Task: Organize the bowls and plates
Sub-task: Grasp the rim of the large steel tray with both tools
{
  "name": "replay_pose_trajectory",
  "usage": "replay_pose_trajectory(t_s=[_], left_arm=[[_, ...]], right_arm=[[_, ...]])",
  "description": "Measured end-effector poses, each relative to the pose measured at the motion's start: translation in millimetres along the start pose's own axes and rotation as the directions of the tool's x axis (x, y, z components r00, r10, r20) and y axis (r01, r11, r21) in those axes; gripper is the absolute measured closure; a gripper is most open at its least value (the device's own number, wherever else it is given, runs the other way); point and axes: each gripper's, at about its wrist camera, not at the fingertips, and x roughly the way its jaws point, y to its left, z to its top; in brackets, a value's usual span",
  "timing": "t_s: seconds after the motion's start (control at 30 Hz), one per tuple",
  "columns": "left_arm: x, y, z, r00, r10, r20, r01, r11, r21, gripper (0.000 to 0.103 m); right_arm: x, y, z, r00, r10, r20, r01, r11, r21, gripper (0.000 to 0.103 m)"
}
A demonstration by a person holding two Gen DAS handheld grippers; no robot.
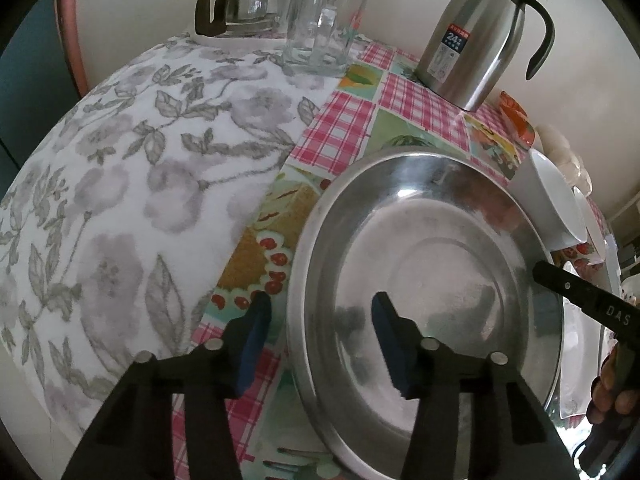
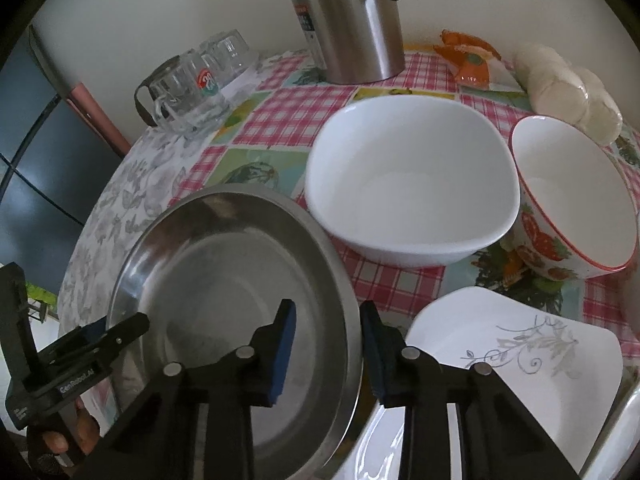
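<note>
A wide steel dish point(image 1: 420, 240) lies on the checked tablecloth. My left gripper point(image 1: 322, 332) straddles its left rim, one finger outside over the cloth and one inside the dish, jaws apart and pads clear of the metal. My right gripper point(image 2: 328, 344) straddles the opposite rim of the steel dish point(image 2: 208, 272), with a gap still showing at the inner pad. Just behind the dish stands a large white bowl point(image 2: 412, 184), and to its right a strawberry-patterned bowl point(image 2: 572, 200). A white square plate point(image 2: 520, 380) with a grey flourish lies to the right of my right gripper.
A steel thermos jug point(image 1: 476, 36) stands at the back by the wall. Glass mugs point(image 1: 320, 32) and a glass carafe point(image 1: 236, 4) stand at the back left. A grey floral cloth point(image 1: 120, 180) covers the table's left part. An orange packet point(image 2: 472, 60) and a pack of white rounds point(image 2: 568, 92) lie at the back right.
</note>
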Motion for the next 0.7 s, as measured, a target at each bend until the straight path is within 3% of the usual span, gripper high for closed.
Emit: replay_pose_trajectory(t_s=[0.17,0.23,0.33,0.7], left_arm=[[-0.3,2.0,-0.1,1.0,0.008,0.006,-0.008,1.0,-0.003,0.075],[-0.2,2.3,-0.3,1.0,0.006,0.011,-0.006,1.0,-0.005,0.078],[-0.4,2.9,-0.8,0.999,0.022,0.027,-0.022,1.0,-0.005,0.08],[-21.7,20.5,-11.2,0.998,0.044,0.055,-0.041,0.998,-0.057,0.081]], right_arm=[[5.7,-2.6,-2.1,1.0,0.006,-0.013,-0.006,1.0,0.015,0.072],[6.9,-4.7,-3.1,1.0,0.012,-0.014,-0.012,1.0,0.026,0.077],[8.8,-10.9,-5.7,1.0,0.014,-0.025,-0.013,0.999,0.047,0.088],[5.8,5.8,-18.5,0.999,0.031,-0.028,-0.031,0.999,-0.025,0.088]])
